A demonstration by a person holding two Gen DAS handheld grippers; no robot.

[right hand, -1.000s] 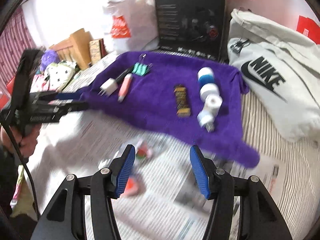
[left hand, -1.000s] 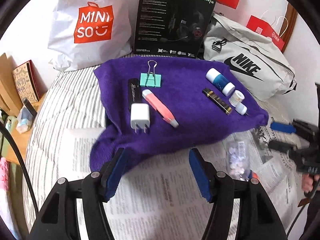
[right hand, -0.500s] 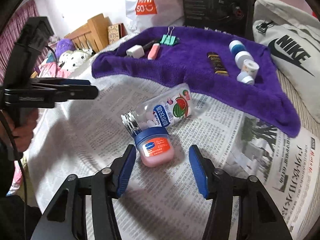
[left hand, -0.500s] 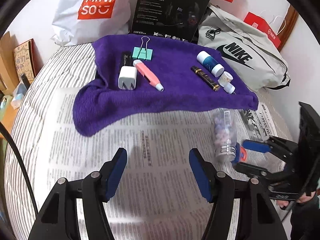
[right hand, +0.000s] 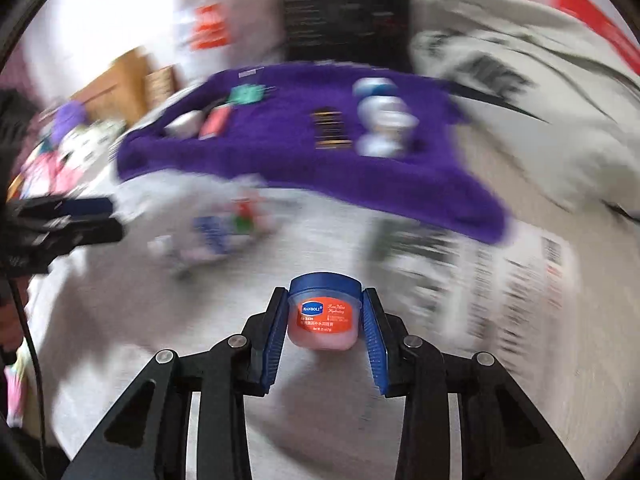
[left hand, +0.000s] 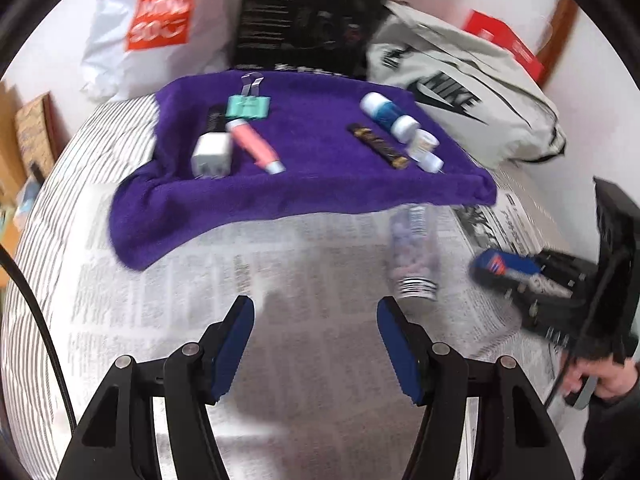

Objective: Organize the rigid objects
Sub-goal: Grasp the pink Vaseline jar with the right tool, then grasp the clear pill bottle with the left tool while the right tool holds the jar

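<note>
The right gripper had its fingers pinching the lip balm jar, lifted over the newspaper. The left gripper hung with fingers spread, empty. On the purple towel at twelve o'clock, several items already lay in rows; the clear candy bottle remained on the newspaper at two o'clock. Judging by this, two items were left.

A small lip balm jar with a blue lid, orange label and pink contents sits upright, clamped between the blue pads of the right gripper. At about 10 o'clock from it, a clear candy bottle lies on its side on the newspaper. Beyond, toward 12 o'clock, the purple towel carries a white charger, pink tube, mint binder clip, dark bar and blue-white bottles.
</note>
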